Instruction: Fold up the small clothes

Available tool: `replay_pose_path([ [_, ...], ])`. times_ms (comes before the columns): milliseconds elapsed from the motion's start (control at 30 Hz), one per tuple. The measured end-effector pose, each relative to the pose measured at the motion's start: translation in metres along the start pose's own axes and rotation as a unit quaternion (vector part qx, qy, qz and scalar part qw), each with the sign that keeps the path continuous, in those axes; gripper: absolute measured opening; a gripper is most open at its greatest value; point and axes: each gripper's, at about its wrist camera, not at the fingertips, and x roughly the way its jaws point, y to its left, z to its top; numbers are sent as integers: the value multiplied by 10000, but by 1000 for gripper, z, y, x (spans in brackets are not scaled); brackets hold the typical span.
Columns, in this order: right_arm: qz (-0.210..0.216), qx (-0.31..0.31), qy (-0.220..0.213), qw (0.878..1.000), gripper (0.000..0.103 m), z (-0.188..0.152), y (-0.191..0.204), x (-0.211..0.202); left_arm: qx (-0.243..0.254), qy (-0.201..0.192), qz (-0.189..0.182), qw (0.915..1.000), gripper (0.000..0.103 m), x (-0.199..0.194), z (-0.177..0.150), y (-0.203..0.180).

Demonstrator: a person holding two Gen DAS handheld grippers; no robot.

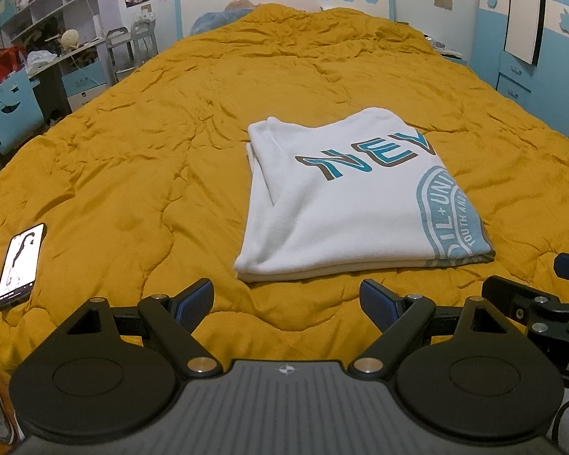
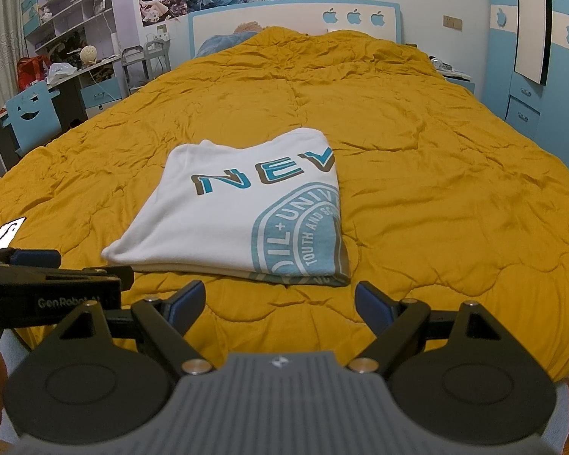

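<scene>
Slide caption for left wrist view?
Open left claw short of folded white printed T-shirt on mustard quilted bedspread.

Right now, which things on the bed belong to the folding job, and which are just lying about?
Job:
white T-shirt, folded on the quilt
left tongs, open, empty
right tongs, open, empty

Lying about:
phone, left of the shirt
mustard quilt, only the work surface

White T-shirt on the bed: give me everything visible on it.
The white T-shirt is folded into a flat, layered rectangle on the mustard quilt. It looks like soft cotton knit. Its top face shows teal-and-brown letters "NEV" and part of a round teal seal, both cut off at the right fold. Stacked edges face the cameras. Neither open gripper touches it.
</scene>
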Motion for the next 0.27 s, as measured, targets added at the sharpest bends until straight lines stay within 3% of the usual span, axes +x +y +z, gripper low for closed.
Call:
replay_pose_path([
  [267,3,2,15,10000,82,-1,0,1,22,-46,6,10000,101,-2,0,0],
])
